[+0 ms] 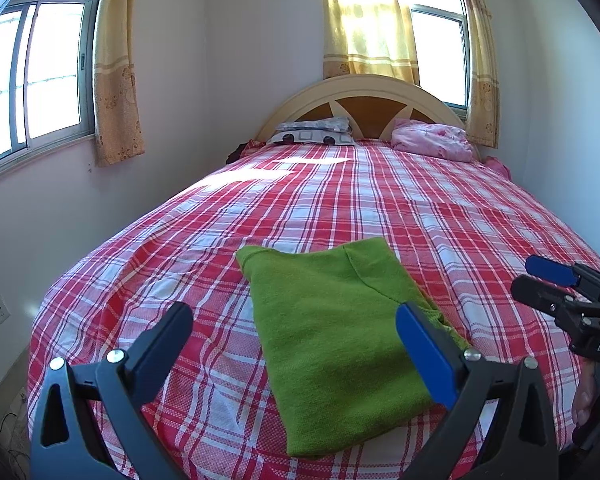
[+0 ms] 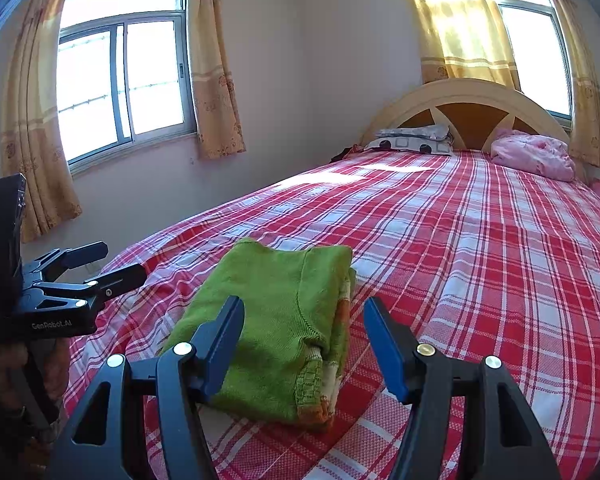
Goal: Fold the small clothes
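On the far left, at about nine o'clock from the garment, the left gripper (image 1: 293, 332) hangs over the foot of the bed, its two black fingers with blue pads spread wide, with nothing between them that they press. A person's hand (image 2: 39, 364) holds its handle, partly hidden.

In the middle lies the folded green knitted garment (image 1: 340, 320), a small sweater made into a flat rectangle. It rests on the red and white checked bedsheet (image 1: 380, 200) near the foot edge of the bed. In the right wrist view an orange and white layer shows at its folded right edge.

At about three o'clock from the garment is the right gripper (image 2: 304, 344). Its jaws stand apart, roughly half way, and they grip nothing; the garment's near corner lies under the left finger, but I cannot tell if it touches.

Farther away, at twelve o'clock, a grey patterned pillow (image 1: 314, 132) and a crumpled pink blanket (image 1: 434, 140) lie against the cream arched wooden headboard (image 1: 364, 92). Yellow curtains (image 1: 115, 80) hang beside the windows.
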Available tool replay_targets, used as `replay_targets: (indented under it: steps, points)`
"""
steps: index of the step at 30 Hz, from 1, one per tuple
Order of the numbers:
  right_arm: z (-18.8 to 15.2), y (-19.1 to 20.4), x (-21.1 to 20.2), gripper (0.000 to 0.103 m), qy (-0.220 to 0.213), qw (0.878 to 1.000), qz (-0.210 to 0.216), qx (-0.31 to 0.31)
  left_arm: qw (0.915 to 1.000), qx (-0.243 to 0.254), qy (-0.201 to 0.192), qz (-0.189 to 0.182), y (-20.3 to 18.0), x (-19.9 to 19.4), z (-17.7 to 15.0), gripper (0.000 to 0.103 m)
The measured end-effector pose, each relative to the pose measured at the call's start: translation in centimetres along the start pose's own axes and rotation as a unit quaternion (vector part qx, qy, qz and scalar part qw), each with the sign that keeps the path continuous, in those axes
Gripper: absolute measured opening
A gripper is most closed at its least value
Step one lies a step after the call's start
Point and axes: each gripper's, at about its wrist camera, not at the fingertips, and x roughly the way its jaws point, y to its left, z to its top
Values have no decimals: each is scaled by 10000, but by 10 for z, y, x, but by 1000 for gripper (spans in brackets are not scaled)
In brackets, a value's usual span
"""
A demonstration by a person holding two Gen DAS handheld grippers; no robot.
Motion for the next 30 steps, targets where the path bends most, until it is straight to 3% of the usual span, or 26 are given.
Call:
replay_targets:
  steps: [30]
  points:
    - [-3, 10, 1, 63, 55, 9998, 77, -186, 9998, 5, -135, 111, 11, 2, 1, 103]
